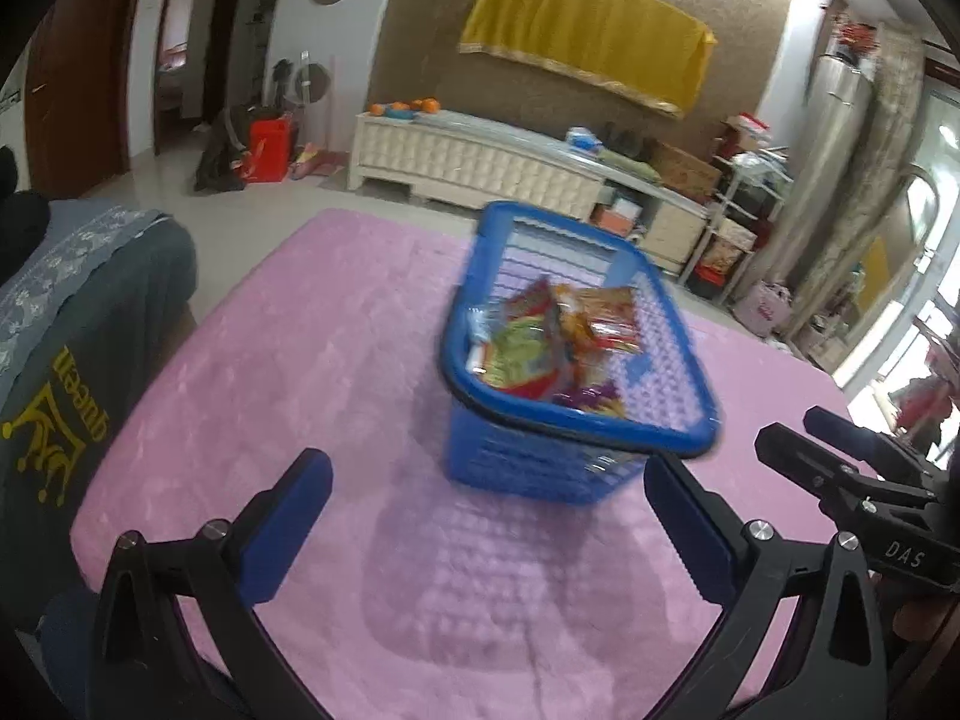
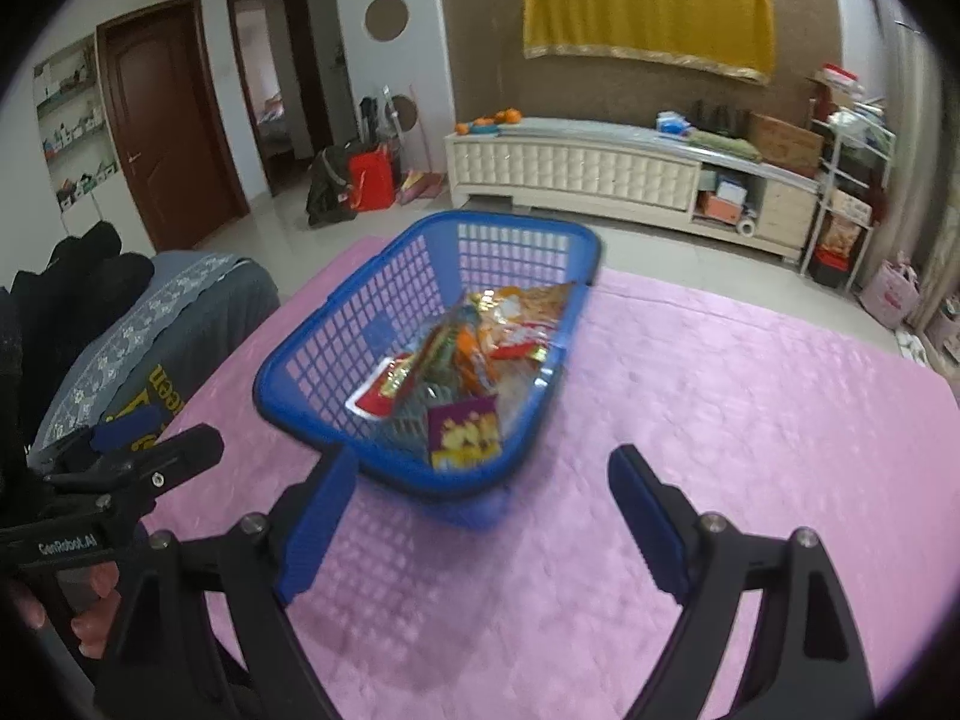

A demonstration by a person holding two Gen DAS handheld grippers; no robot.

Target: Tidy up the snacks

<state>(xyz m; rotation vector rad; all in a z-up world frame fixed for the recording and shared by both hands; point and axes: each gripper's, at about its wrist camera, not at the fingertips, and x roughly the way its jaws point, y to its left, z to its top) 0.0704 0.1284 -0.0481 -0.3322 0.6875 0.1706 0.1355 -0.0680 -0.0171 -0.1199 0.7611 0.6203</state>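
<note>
Snack packets [image 2: 462,372] lie heaped in the blue basket [image 1: 672,360] mid-bench [image 1: 270,360]. Both hand-held grippers, left [image 1: 489,531] and right [image 2: 483,525], stand apart, empty. Best approach: descend over one loose packet. Only the right view shows the purple packet [image 2: 465,432] plainly.

Both wrist views tilt down, sharing the basket [image 1: 576,420] (near).

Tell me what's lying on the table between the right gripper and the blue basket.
Nothing: in the right wrist view only bare pink table cover shows between the open right gripper and the blue basket of snack packets.
</note>
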